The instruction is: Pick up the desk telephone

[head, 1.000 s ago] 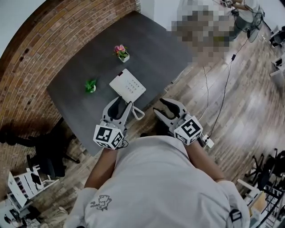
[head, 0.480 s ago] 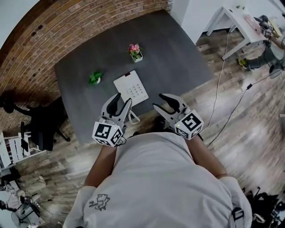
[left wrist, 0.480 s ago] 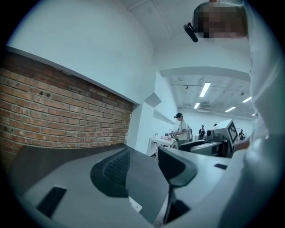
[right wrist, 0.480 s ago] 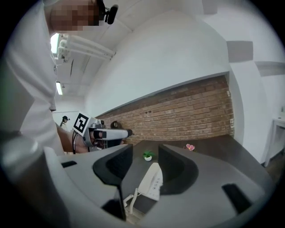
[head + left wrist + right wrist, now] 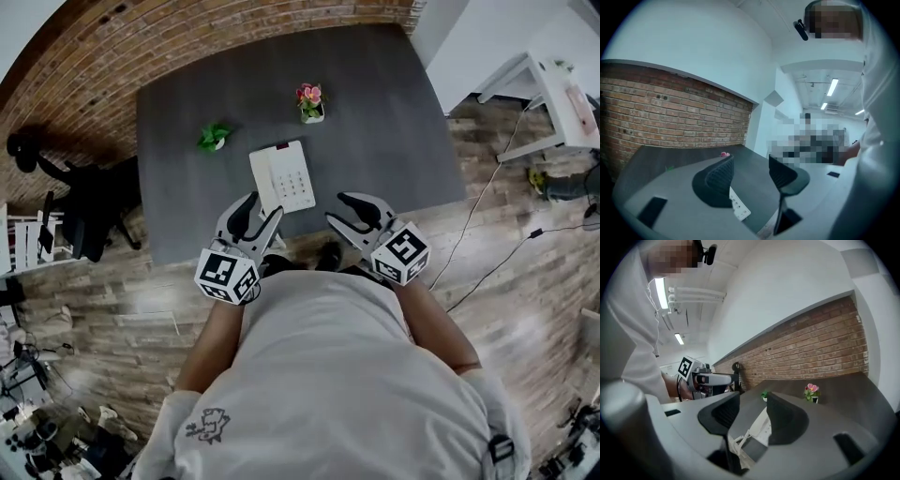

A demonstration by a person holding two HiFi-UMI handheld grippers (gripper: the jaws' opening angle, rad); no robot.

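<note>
The telephone (image 5: 282, 178) is a flat white slab with rows of small grey keys on its right half; it lies face up on the dark counter (image 5: 375, 103), near the front edge and about midway along it; its long side runs away from the person, the far end leaning slightly left; a small red mark sits at that far end; a white curly cord (image 5: 740, 438) trails from its near end.

No readable text anywhere. The two marker cubes (image 5: 228, 275) (image 5: 401, 255) carry only black-and-white square patterns, no characters. The keypad on the desk telephone (image 5: 284, 177) shows as dots, with digits too small to read. The small dark shirt print (image 5: 208, 424) is illegible.
</note>
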